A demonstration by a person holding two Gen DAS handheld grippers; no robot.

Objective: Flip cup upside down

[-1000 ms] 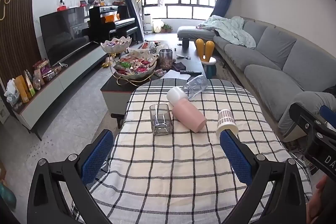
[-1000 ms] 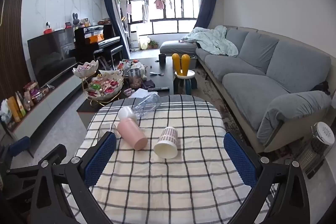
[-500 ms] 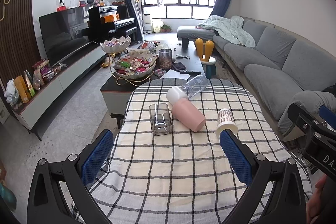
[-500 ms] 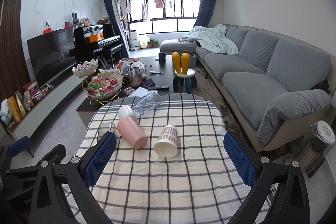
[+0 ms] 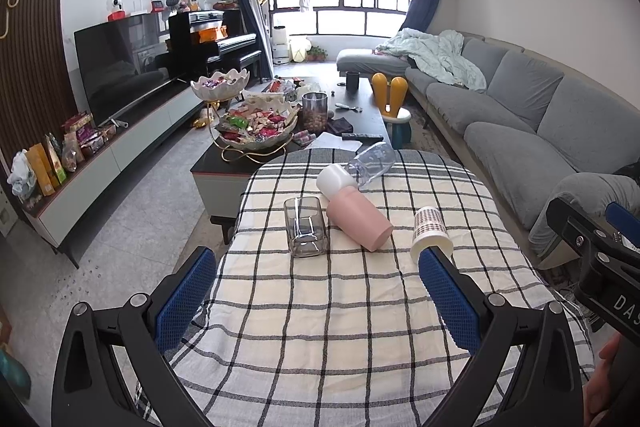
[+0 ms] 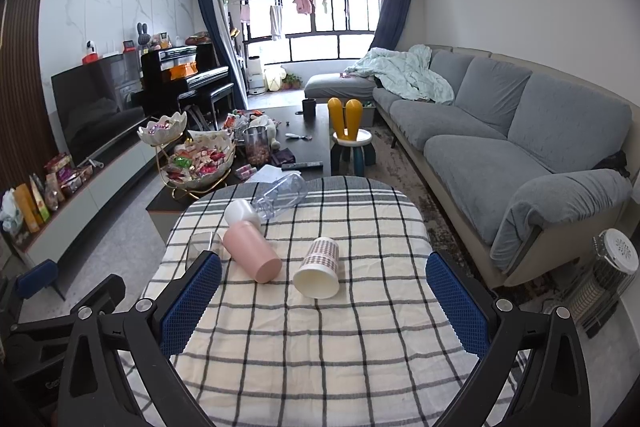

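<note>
Several cups lie on their sides on the checked tablecloth: a pink cup, a patterned paper cup, a white cup and a clear plastic cup. A square clear glass also sits by the pink cup. My left gripper is open and empty, short of the cups. My right gripper is open and empty, just short of the paper cup.
A dark coffee table with snack bowls stands beyond the table. A grey sofa runs along the right. A TV and low cabinet line the left wall. A small heater stands at the right.
Both views have shifted only slightly; the cups have not moved and both grippers stay open.
</note>
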